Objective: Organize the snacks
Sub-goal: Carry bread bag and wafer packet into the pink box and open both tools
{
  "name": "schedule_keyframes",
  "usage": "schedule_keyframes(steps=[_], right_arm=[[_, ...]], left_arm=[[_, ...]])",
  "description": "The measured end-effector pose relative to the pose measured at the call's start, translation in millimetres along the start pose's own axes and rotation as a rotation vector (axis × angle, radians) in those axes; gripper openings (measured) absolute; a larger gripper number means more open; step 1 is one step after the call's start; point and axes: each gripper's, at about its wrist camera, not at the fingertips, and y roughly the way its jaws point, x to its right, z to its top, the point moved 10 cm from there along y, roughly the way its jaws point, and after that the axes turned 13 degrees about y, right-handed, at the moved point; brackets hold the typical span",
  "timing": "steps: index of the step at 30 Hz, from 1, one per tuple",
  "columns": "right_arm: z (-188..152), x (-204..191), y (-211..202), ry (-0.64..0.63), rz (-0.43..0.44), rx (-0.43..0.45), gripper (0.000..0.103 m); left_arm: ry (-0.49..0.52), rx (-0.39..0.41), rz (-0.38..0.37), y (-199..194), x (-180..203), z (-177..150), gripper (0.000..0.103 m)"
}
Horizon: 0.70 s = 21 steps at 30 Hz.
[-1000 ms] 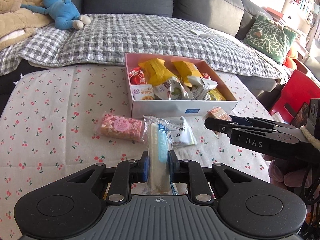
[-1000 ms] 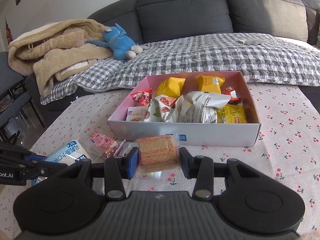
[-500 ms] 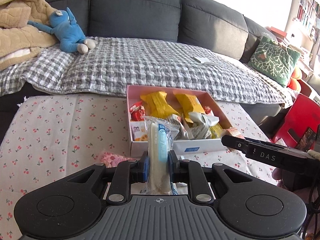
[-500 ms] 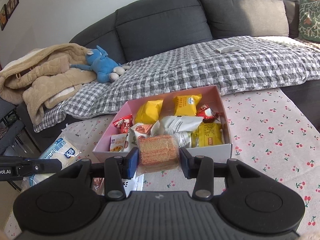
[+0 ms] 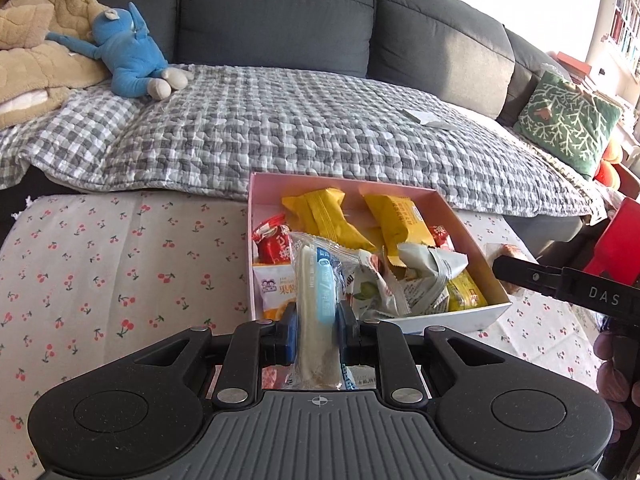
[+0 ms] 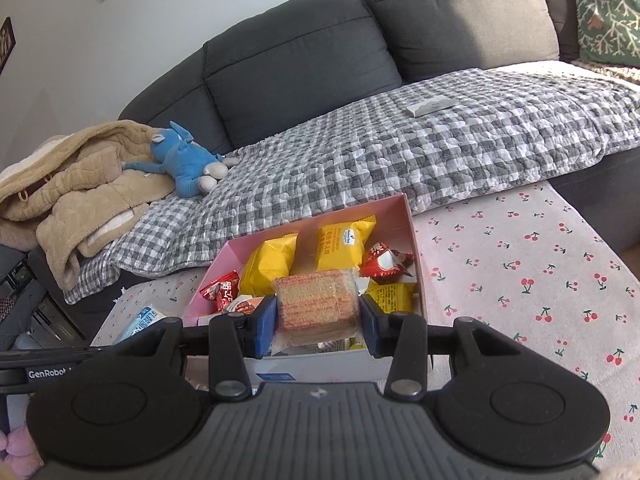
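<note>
A pink-lined white snack box (image 5: 460, 216) (image 6: 412, 236) stands on the cherry-print table, holding yellow packets (image 5: 320, 216), red candies (image 5: 274, 242) and crumpled wrappers. My left gripper (image 5: 318, 326) is shut on a clear packet with a white and blue stick snack (image 5: 316, 300), held upright above the box's near left corner. My right gripper (image 6: 318, 316) is shut on a wrapped wafer biscuit block (image 6: 316, 300), held above the box's near edge. The right gripper's finger (image 5: 560, 284) shows at the right of the left wrist view. The blue-white packet also shows in the right wrist view (image 6: 140, 320).
A grey sofa with a checked blanket (image 5: 280, 136) runs behind the table. On it lie a blue plush toy (image 5: 128, 56), a beige jacket (image 6: 68, 176) and a green cushion (image 5: 568, 120). A red chair (image 5: 616, 236) stands at the right. The cherry tablecloth (image 5: 100, 260) stretches left of the box.
Both grippers rose from the table with their snacks and moved toward the box. The pink snack on the table has dropped behind the left gripper.
</note>
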Motion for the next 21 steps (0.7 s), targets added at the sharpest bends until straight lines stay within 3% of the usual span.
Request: schedule_keyframes(steps=[6,13,21], right_arm=[[7.1,2.6,17.1,0.061,0.033,-0.044,0.04],[25.5,3.1,39.0,0.076,0.012,-0.04,0.04],[41.0,18.7,65.6,0.07,-0.086,-0.038,0.04]], left_arm=[[0.022,0.008,0.024,26.2,0.2,19.2,0.017],[-0.004,0.018,0.088,57.3,-15.5,46.4,0.017],[-0.027,-0.057,0.19,88.9,-38.3,54.3,0.017]])
